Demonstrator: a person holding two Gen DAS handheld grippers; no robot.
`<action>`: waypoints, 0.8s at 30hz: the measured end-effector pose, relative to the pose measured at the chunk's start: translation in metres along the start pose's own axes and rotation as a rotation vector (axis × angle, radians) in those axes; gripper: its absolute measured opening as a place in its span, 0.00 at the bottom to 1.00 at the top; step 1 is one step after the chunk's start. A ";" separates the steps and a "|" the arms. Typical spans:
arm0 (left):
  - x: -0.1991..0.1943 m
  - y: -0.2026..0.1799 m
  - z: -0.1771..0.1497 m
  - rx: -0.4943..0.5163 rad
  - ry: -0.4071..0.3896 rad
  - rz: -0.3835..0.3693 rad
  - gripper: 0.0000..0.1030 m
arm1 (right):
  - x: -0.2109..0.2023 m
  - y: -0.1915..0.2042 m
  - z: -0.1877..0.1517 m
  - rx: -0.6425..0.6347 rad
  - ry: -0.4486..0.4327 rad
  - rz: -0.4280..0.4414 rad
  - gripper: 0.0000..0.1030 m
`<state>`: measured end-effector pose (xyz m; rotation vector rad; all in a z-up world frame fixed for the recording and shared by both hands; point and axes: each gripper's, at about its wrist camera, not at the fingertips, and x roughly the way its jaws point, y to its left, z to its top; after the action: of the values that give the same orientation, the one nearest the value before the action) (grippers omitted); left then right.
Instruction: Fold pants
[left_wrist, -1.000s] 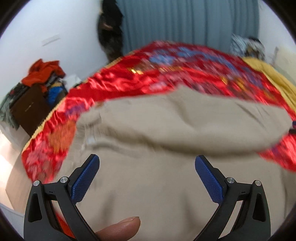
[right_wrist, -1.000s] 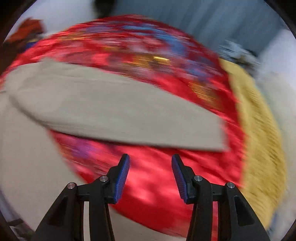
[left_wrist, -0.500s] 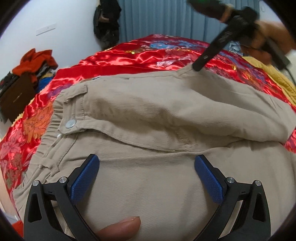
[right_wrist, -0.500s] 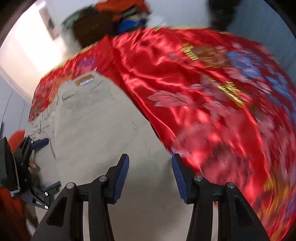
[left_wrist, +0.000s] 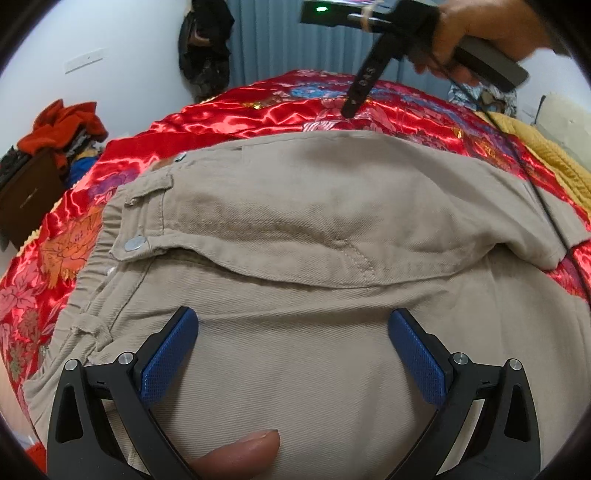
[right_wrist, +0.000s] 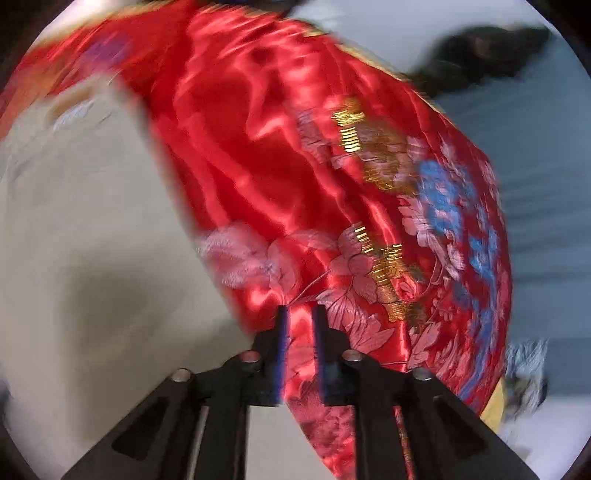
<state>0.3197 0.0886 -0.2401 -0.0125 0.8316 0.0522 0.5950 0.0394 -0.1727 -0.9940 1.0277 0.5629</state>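
Beige pants (left_wrist: 314, 221) lie on a red floral satin bedspread (left_wrist: 236, 118), waistband with a metal button at the left, one half folded over the other. My left gripper (left_wrist: 293, 350) is open and empty, low over the near part of the pants. My right gripper (right_wrist: 299, 332) is nearly shut with a narrow gap, holding nothing, above the bedspread (right_wrist: 295, 166) just past the pants' far edge (right_wrist: 92, 240). It also shows in the left wrist view (left_wrist: 351, 107), raised above the bed.
A yellow blanket (left_wrist: 554, 155) lies at the bed's right side. A dark cabinet with piled clothes (left_wrist: 48, 147) stands left of the bed. Blue curtains (left_wrist: 277, 37) and a hanging dark garment (left_wrist: 203, 48) are behind it.
My right gripper has lifted off the pants' far edge, moved over the bedspread and closed from open to nearly shut. My left gripper stays open over the pants.
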 end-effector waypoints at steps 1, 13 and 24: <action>0.000 0.001 0.001 -0.002 -0.001 -0.004 1.00 | -0.001 -0.005 -0.006 0.026 -0.004 0.015 0.65; -0.024 -0.036 0.136 -0.022 -0.097 -0.070 1.00 | -0.015 -0.104 -0.233 0.921 -0.184 0.630 0.65; 0.114 -0.050 0.097 0.135 0.099 -0.012 1.00 | 0.061 -0.137 -0.409 1.075 -0.149 0.468 0.46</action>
<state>0.4704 0.0461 -0.2599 0.1077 0.9322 -0.0165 0.5492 -0.3890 -0.2379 0.2387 1.2084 0.3557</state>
